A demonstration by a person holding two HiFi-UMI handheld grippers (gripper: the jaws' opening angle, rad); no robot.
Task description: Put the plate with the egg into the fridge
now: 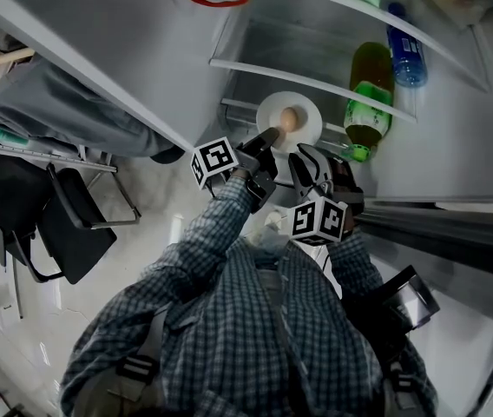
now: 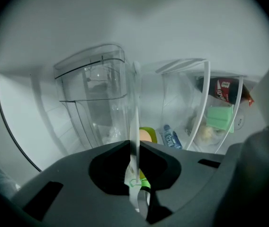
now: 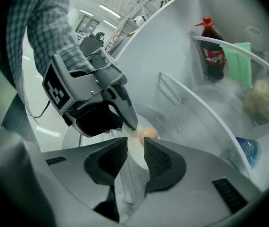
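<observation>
Placement: left gripper [image 1: 270, 137], right gripper [image 1: 304, 157] fingers clamp round white plate [image 1: 310, 111] bearing brown egg [image 1: 288, 119]; next I seat it level.

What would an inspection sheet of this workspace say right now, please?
Surface: white fridge shelf; whether the plate rests on anything cannot be told.
Job's things: white plate carrying one egg, at the fridge opening.
Clutter: green bottle and blue bottle on a nearby rack; dark bottle on another.
Grippers: left gripper and right gripper, jaws of both shut on the plate's rim.
Cables: thin dark cable behind the left gripper.
Surroundings: black chair on a light floor.
</observation>
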